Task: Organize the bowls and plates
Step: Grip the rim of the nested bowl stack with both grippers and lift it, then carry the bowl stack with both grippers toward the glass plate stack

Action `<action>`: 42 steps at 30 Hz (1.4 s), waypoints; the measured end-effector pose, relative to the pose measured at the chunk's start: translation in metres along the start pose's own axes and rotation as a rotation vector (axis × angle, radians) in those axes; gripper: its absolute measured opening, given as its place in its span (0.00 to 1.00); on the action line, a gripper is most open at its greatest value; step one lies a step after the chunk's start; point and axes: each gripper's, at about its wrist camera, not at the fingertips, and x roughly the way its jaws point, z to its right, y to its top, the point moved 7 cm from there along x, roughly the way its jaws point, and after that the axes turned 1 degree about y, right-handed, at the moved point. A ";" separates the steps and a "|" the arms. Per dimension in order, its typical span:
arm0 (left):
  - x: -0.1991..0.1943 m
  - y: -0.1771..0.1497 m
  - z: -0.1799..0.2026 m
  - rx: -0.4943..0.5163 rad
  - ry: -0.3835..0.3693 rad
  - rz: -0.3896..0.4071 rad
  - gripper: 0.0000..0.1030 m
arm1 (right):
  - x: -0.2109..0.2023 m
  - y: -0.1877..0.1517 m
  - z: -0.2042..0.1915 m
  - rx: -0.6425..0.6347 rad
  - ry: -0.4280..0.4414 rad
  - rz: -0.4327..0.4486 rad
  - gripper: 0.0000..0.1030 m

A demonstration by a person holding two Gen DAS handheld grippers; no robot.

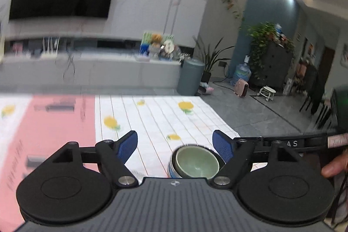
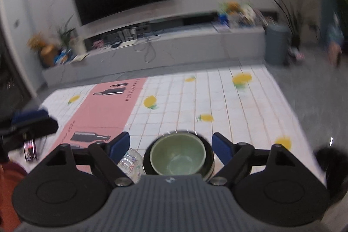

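Observation:
A green bowl point(image 2: 178, 157) sits nested in a darker bowl point(image 2: 207, 158) on the lemon-print tablecloth point(image 2: 228, 105), low in the right wrist view. A clear patterned glass dish point(image 2: 130, 163) lies just left of the stack. My right gripper point(image 2: 170, 146) is open, its blue pads on either side of the stack and above it. In the left wrist view the green bowl point(image 1: 196, 163) sits in a blue-sided bowl point(image 1: 172, 170) close to my right finger. My left gripper point(image 1: 175, 146) is open and empty. It also shows at the left edge of the right wrist view point(image 2: 30, 117).
A pink printed mat point(image 2: 104, 112) covers the table's left part. The table's right edge point(image 2: 291, 105) drops to a grey floor. A TV unit point(image 2: 152, 45) and a grey bin point(image 2: 276, 45) stand beyond the table. A small can point(image 2: 30, 150) lies at the left.

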 end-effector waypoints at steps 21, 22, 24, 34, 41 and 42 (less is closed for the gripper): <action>0.126 -0.067 -0.057 -0.503 -0.065 -0.286 0.89 | 0.123 -0.059 0.074 0.445 0.052 -0.204 0.88; 0.130 -0.068 -0.057 -0.512 -0.073 -0.293 0.89 | 0.126 -0.059 0.073 0.450 0.072 -0.215 0.88; 0.137 -0.071 -0.056 -0.519 -0.082 -0.308 0.89 | 0.132 -0.061 0.072 0.454 0.088 -0.231 0.87; 0.163 -0.088 -0.056 -0.615 -0.130 -0.402 0.89 | 0.150 -0.071 0.084 0.573 0.132 -0.312 0.69; 0.177 -0.097 -0.052 -0.642 -0.143 -0.457 0.79 | 0.150 -0.071 0.085 0.593 0.143 -0.315 0.62; 0.178 -0.099 -0.052 -0.651 -0.146 -0.466 0.77 | 0.150 -0.071 0.087 0.598 0.144 -0.316 0.61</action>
